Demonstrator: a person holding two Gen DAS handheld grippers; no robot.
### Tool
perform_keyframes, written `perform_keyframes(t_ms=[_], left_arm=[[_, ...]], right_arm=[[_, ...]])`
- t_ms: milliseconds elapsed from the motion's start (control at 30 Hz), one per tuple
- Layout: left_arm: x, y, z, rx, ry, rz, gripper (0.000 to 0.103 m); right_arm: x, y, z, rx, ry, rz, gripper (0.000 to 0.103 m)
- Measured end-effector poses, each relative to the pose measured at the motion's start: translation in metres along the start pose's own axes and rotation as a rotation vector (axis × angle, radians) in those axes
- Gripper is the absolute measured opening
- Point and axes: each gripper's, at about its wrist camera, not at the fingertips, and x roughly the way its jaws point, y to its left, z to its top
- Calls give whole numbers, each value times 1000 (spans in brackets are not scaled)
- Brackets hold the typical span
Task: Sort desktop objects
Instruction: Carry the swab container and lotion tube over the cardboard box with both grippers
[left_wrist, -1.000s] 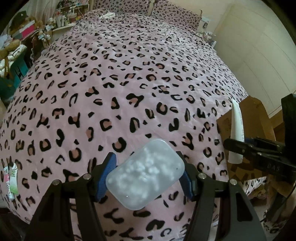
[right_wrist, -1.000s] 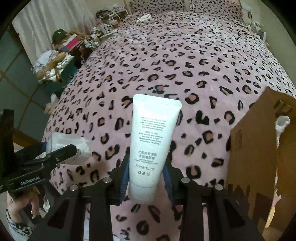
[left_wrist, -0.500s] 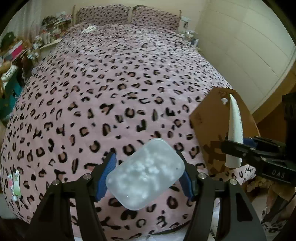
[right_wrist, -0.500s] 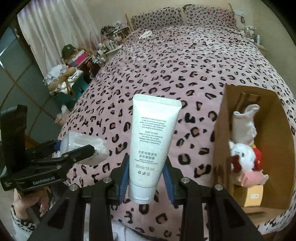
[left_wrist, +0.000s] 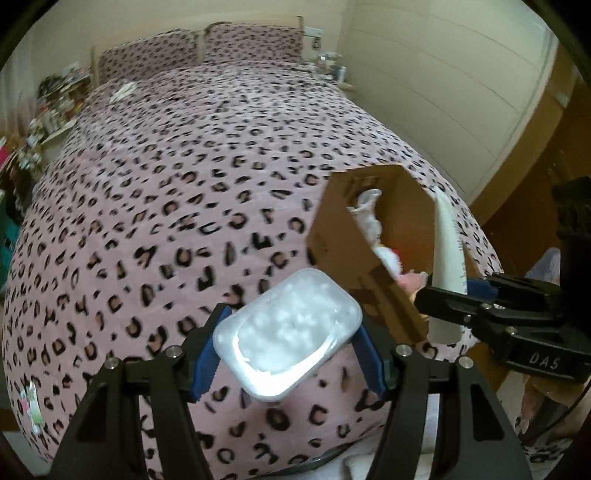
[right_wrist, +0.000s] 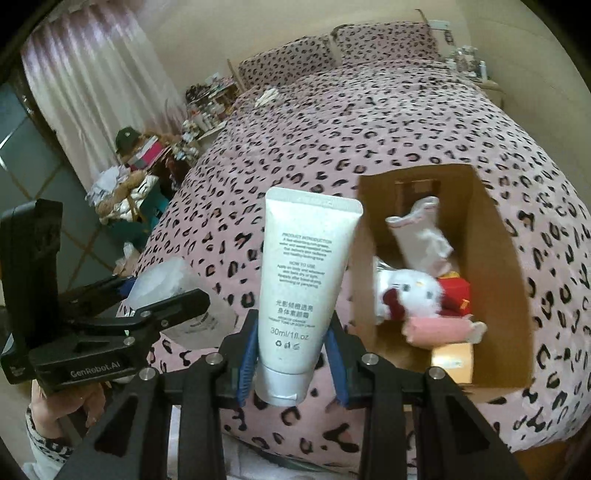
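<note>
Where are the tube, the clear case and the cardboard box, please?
tube (right_wrist: 303, 280): right wrist view, printed middle.
clear case (left_wrist: 288, 334): left wrist view, lid centre.
cardboard box (right_wrist: 506, 280): right wrist view, inner right wall.

Two grippers: the left gripper (left_wrist: 288, 354) carries one frosted plastic case (left_wrist: 288, 334), the right gripper (right_wrist: 291, 360) one white tube (right_wrist: 301, 284). One cardboard box (right_wrist: 506, 273) lies on the bed's near right, containing one white plush cat (right_wrist: 410, 291), one crumpled white tube (right_wrist: 421, 232) and one red box (right_wrist: 456, 295). Two pillows (right_wrist: 332, 51) at the far end of one bed (right_wrist: 369, 122).
</note>
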Motion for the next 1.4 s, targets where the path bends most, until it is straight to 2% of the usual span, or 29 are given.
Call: perform_keyframes(t_ms=[167, 400, 467, 600, 667, 733, 767, 900, 967, 1200, 1267, 1400], left_arm=[[7, -43, 22, 73, -14, -26, 65], [30, -77, 45, 158, -6, 0, 65], [54, -70, 42, 145, 35, 10, 65], [101, -45, 22, 76, 107, -92, 66], [115, -36, 6, 76, 111, -129, 76], [130, -27, -7, 66, 113, -116, 85], [139, -19, -13, 41, 120, -102, 86], [183, 10, -22, -112, 175, -105, 86], [207, 18, -22, -153, 215, -104, 86], [262, 13, -16, -128, 282, -42, 83], [261, 17, -18, -140, 275, -22, 71], [244, 23, -20, -141, 258, -22, 68]], right_arm=[[-13, -27, -4, 40, -13, -16, 34], [-26, -62, -2, 88, -43, -29, 34], [-28, -70, 0, 98, -51, -31, 34], [-29, -82, 3, 113, -50, -35, 34], [-30, -87, 3, 116, -45, -40, 34], [-29, -92, 4, 123, -44, -45, 34], [-29, -94, 6, 129, -46, -48, 34], [-23, -95, 13, 129, -43, -53, 34], [-17, -94, 17, 126, -34, -55, 34], [-2, -89, 26, 118, -8, -58, 34], [0, -88, 26, 113, -3, -61, 34], [3, -90, 26, 117, 2, -64, 34]])
